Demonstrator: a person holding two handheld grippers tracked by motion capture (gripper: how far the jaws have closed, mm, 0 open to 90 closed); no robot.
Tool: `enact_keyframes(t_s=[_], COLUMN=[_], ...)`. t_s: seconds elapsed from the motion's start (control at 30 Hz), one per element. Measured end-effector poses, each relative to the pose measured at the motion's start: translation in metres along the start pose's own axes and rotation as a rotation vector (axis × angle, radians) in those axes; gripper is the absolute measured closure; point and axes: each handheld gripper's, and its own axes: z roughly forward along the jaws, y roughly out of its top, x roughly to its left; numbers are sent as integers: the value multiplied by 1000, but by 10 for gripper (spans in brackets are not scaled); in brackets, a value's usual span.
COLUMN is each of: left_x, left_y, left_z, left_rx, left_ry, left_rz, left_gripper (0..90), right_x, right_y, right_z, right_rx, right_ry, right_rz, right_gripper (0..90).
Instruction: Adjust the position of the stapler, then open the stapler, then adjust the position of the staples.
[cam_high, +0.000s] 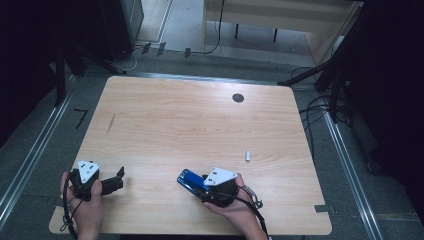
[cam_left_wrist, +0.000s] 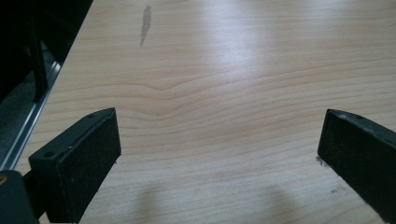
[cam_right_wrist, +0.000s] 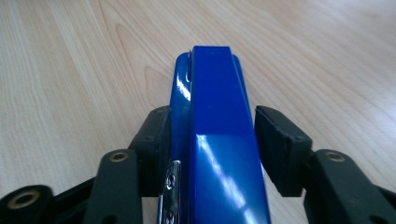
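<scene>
fingers loose around the blue stapler

fingers (cam_right_wrist: 280, 149) of the right gripper (cam_right_wrist: 212, 140) sit on either side of a blue stapler (cam_right_wrist: 219, 140). the left pad looks like it's touching the stapler's side, the right one has a small gap, so nothing is really pinched. the stapler lies on the wooden table (cam_high: 200, 125) near the front edge, sticking out of the gripper toward the left in the high view (cam_high: 192, 181). left gripper (cam_high: 112, 181) rests near the front left corner, its jaws spread wide over bare wood. a small white cylinder (cam_high: 247, 155) lies to the right, well apart.
</scene>
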Motion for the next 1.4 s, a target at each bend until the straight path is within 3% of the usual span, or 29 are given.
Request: enact_keyframes(t_s=[0.07,0.17,0.2,0.23,0.33,0.37,0.43,0.5,0.53,0.57,0.67,0.7,0.77,0.93,0.97,1.0,1.03,1.07,1.13,1.23,1.27,1.33,1.37,1.4], left_x=[-5,-21,-21,-32,-40,-52,-59,-73,-73,-81,-88,-92,-99,-116,-119,-122,-124,-131,-137,-144,-146,-151,-155,-155], left_y=[0,4,4,5,4,2,1,1,1,1,1,0,-1,-3,-3,-3,-4,-4,-4,-4,-3,-2,-2,-2], left_z=[0,-2,-2,-4,-5,-5,-6,-7,-7,-8,-9,-10,-12,-17,-18,-18,-18,-16,-15,-13,-13,-11,-9,-9], left_rx=[3,0,0,2,2,13,14,9,9,1,-6,-12,-15,-30,-33,-30,-29,-13,-11,-8,-1,0,5,5], left_ry=[-19,-47,-47,-75,-110,-146,-159,-183,-183,-202,-233,-260,-275,-315,-335,-350,-357,-401,-420,-447,-453,-476,-507,-507], left_rz=[0,35,35,28,25,41,59,81,81,95,103,106,118,152,148,153,151,159,180,196,197,198,199,199], left_gripper=[0,0,0,0,0,0,0,0,0,0,0,0,6,268,268,383,383,481,577,654,746,801,831,848], right_x=[-1,-1,-1,1,1,-1,-1,-1,-1,0,-2,-2,-4,-7,-7,-9,-9,-11,-12,-11,-11,-10,-10,-10], right_y=[-2,-6,-6,-7,-10,-16,-23,-30,-30,-36,-40,-41,-43,-52,-53,-56,-56,-57,-59,-59,-58,-59,-59,-59], right_z=[-9,-29,-29,-37,-46,-54,-58,-60,-60,-63,-65,-67,-69,-72,-72,-70,-70,-68,-67,-66,-66,-64,-63,-63], right_rx=[-23,-71,-71,-91,-114,-155,-172,-171,-171,-161,-159,-167,-172,-165,-164,-156,-156,-154,-164,-159,-161,-157,-155,-155], right_ry=[-14,-21,-21,-32,-44,-42,-49,-61,-61,-78,-86,-86,-81,-95,-106,-124,-124,-108,-93,-104,-97,-85,-75,-75], right_rz=[23,45,45,42,60,121,143,127,127,100,103,114,141,176,179,202,202,252,276,276,280,277,279,279], right_gripper=[476,476,476,467,443,443,462,490,490,527,558,580,601,691,713,766,766,846,898,900,900,900,900,900])
